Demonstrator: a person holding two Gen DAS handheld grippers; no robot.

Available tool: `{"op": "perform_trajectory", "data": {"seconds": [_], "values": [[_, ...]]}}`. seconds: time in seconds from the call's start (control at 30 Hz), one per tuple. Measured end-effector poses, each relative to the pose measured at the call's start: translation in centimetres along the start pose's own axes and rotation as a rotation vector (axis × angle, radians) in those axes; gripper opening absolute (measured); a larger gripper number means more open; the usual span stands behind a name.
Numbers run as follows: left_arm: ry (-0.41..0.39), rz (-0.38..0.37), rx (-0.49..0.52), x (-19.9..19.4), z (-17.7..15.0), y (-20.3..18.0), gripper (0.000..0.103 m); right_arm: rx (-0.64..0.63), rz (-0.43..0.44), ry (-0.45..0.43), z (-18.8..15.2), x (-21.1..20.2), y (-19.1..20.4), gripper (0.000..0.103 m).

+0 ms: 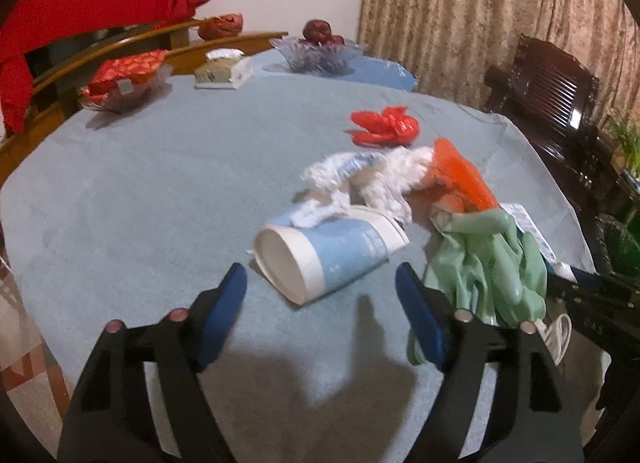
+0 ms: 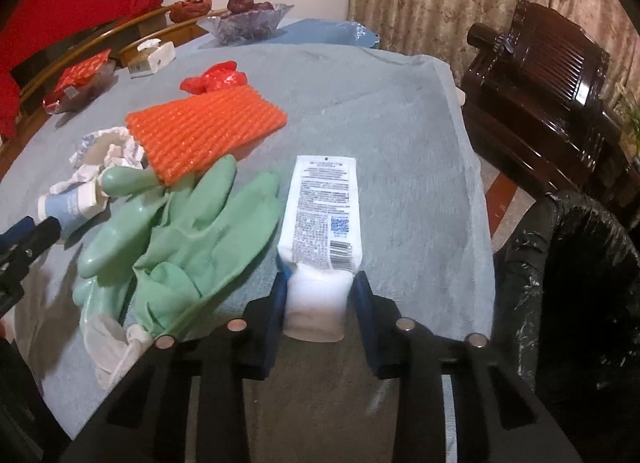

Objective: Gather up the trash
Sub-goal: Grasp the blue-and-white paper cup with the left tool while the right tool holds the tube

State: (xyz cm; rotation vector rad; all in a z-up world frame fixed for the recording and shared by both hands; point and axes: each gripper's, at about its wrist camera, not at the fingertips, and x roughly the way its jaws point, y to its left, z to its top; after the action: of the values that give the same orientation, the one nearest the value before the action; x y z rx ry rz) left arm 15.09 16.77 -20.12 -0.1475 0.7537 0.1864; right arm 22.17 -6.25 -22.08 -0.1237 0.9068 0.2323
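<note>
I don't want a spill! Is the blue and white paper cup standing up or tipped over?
Tipped over. The blue and white paper cup lies on its side, open mouth facing the camera, looking empty.

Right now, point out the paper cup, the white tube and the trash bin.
paper cup (image 1: 344, 251), left wrist view, on its blue side wall.
white tube (image 2: 322, 203), right wrist view, on its printed back label.
trash bin (image 2: 532, 263), right wrist view, on its bag-lined rim.

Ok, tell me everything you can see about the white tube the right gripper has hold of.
The white tube is a soft squeeze tube, apparently plastic, with small black print, a blue code square and a barcode facing up. It lies flat on the grey-blue tablecloth, crimped end pointing away. The right gripper clamps its cap end; green gloves lie just left.
</note>
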Motion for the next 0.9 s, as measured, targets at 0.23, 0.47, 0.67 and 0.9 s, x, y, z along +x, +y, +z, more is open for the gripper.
{"op": "perform_trajectory", "data": {"seconds": [0.23, 0.47, 0.67, 0.9], "values": [[0.031, -0.094, 0.014, -0.4, -0.6, -1.8, 0.058, 0.010, -0.033, 0.002, -0.1, -0.2, -0.9, 0.031], [-0.023, -0.043, 0.025, -2.0, 0.0, -1.5, 0.075, 0.016, -0.027, -0.003, 0.1, 0.0, -0.8, 0.031], [-0.029, -0.007, -0.003, -0.8, 1.2, 0.8, 0.088, 0.018, -0.027, -0.011, 0.1, 0.1, -0.6, 0.031], [0.023, -0.037, -0.015, 2.2, 1.6, 1.1, 0.089, 0.027, -0.015, -0.022, 0.1, 0.3, -0.6, 0.031]]}}
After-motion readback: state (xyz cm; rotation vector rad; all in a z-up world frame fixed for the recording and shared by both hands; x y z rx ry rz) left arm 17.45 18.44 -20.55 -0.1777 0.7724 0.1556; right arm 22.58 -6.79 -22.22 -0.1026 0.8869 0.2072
